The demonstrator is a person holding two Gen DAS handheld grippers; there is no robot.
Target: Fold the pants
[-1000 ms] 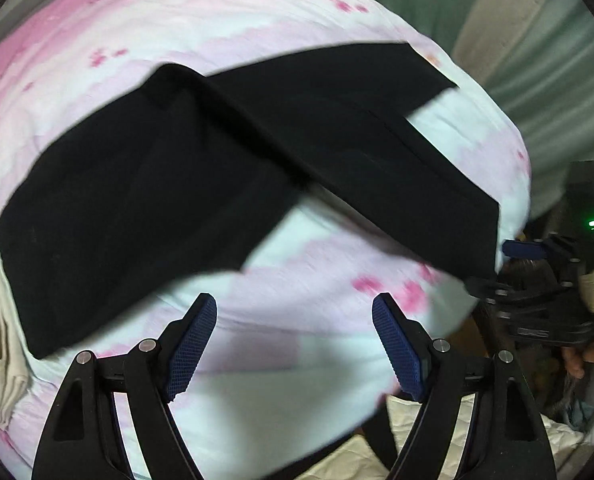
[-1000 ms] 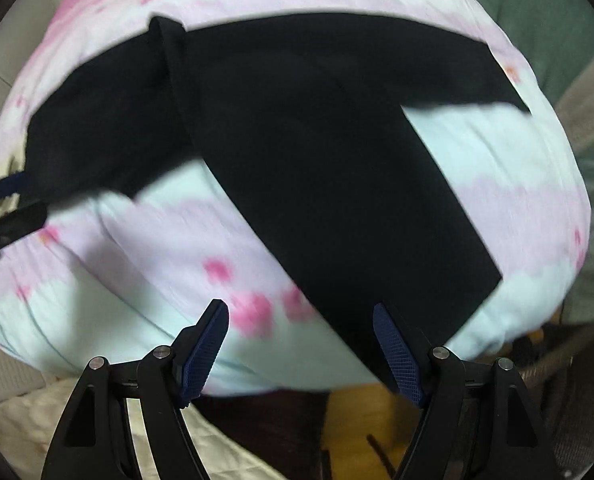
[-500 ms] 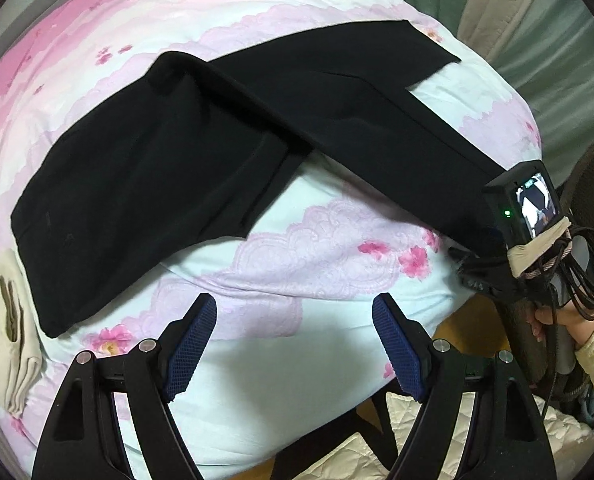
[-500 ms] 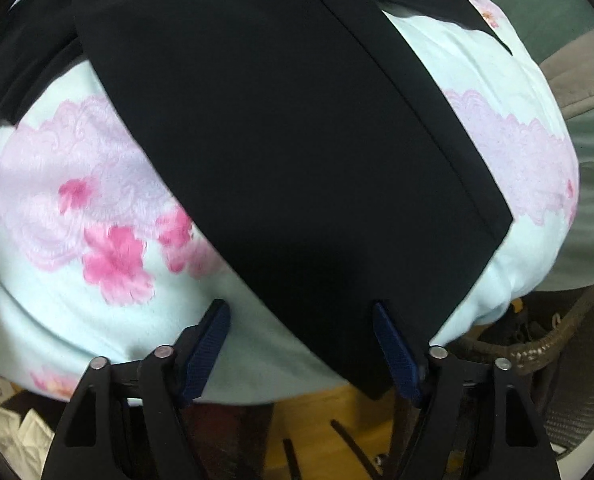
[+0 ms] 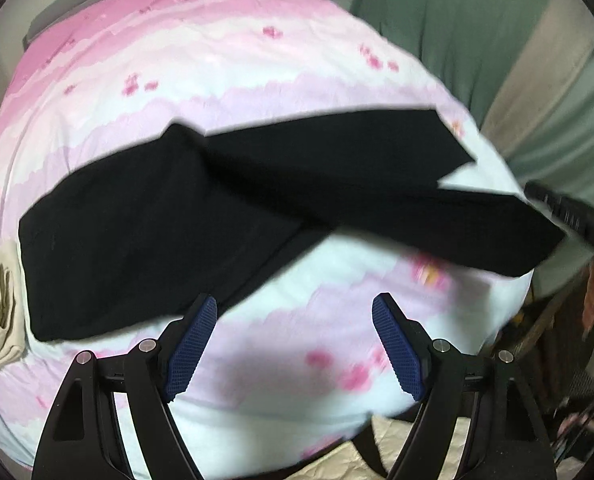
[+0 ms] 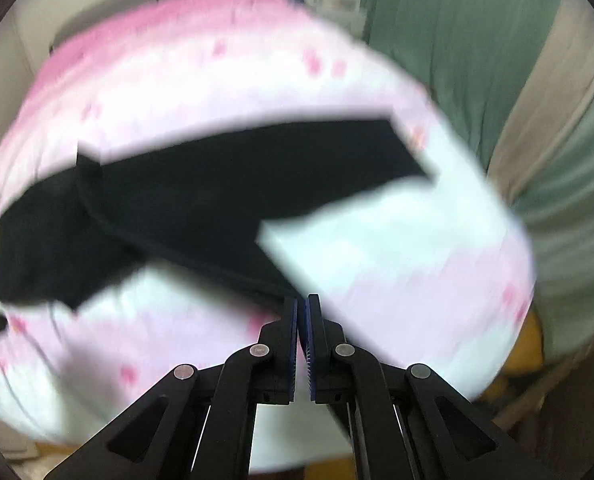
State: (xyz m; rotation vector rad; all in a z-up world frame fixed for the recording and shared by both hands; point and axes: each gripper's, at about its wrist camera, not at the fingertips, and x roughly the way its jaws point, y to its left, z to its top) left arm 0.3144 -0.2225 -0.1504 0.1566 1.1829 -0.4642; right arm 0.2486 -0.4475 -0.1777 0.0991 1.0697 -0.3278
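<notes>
Pants, black, lie spread across a pink floral quilt, one leg lifted at its hem by the right gripper, jaws clamped tight on the cloth. The left gripper hovers wide, empty, near the waist.

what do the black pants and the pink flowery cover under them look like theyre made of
Black pants: seemingly a soft matte woven or knit fabric; no sheen, and they drape limply with folded edges. Too blurred for the weave.

Flowery cover: looks like thin printed cotton-like cloth, matte, with fine wrinkles and pink blossom print over a padded, rounded bed surface. Exact fibre cannot be told.
</notes>
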